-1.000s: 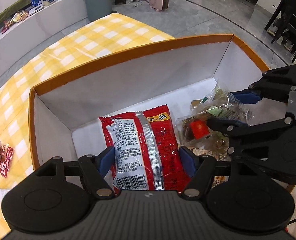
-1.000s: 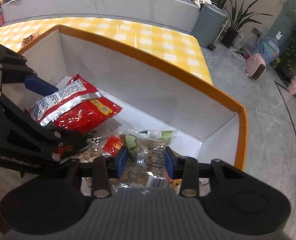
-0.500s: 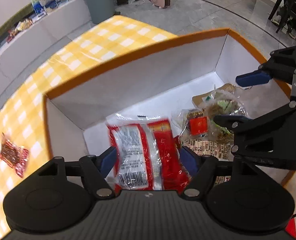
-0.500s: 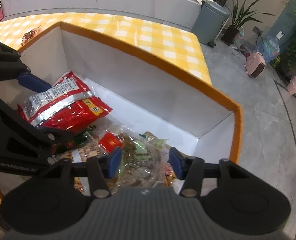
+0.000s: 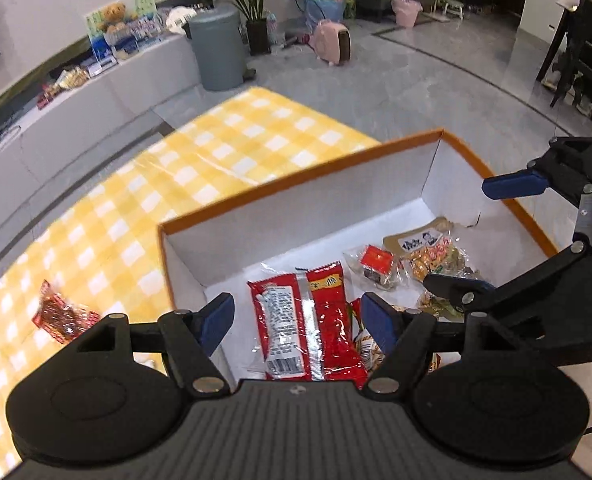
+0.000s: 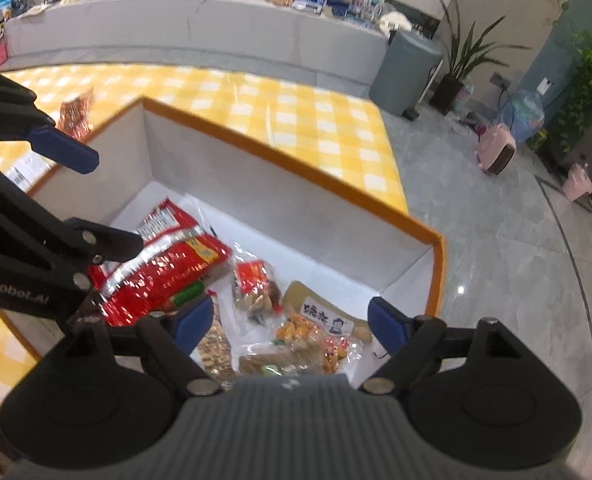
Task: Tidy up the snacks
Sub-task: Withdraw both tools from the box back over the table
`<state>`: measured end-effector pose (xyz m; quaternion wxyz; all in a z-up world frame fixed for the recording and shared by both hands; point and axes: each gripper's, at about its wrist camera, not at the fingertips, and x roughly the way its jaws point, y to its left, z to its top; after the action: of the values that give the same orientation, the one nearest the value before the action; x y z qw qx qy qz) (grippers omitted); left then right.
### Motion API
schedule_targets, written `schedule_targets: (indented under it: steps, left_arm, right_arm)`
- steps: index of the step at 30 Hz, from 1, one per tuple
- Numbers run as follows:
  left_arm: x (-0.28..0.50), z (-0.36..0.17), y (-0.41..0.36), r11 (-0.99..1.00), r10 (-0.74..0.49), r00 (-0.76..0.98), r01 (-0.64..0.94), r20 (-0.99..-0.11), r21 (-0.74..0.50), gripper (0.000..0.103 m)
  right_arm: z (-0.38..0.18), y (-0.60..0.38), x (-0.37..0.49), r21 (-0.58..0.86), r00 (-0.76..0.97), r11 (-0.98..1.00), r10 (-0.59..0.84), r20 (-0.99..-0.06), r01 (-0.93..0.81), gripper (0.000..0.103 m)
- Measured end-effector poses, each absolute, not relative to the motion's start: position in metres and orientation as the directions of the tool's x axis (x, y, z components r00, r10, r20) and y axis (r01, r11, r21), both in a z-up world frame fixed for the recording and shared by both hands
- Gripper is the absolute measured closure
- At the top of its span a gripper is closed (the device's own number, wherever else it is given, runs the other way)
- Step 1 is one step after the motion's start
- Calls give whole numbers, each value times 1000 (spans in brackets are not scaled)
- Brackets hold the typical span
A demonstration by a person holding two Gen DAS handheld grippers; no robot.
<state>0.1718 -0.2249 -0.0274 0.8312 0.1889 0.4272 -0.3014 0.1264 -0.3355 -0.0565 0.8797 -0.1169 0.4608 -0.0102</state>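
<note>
Though most snacks lie inside, stock stands thus: box [image 5: 303, 184], orange-rimmed, on the checked desk [image 5: 216, 148], holds one red packet [image 5: 303, 320] at its left end, clear bags [image 6: 292, 332] at the right. Left gripper [image 5: 296, 316] and right gripper [image 6: 292, 320] hover above, jaws apart, holding nothing. Outstanding, by my reckoning: one small red snack [image 5: 62, 316] on the desk beside the box, plus a label-like item [image 6: 26, 170] I cannot identify

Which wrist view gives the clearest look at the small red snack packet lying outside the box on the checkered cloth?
The left wrist view: the small red snack packet lies in the open on the yellow checkered cloth, left of the box. In the right wrist view it is farther off and blurred, beyond the box's far corner.
</note>
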Motion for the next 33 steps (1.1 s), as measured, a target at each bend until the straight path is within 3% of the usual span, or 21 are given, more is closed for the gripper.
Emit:
schedule_targets:
  steps: [9,18,33]
  left_arm:
    - [157,-8,-183,791,-379,569,608,-730,63,18]
    - [143,-11,-130,847,-342,673,524,-656,96,18]
    - [136,-32,-39,907,-292,686,420,-666,35,19]
  right_arm:
    - [-36,-312,101,-169,714,986,-129,-688,15,16]
    - [-41,-280,84,-79,796,994,-105,-597,71,16]
    - [-55,-184,80,-93,853,994,6,-522,-64,17]
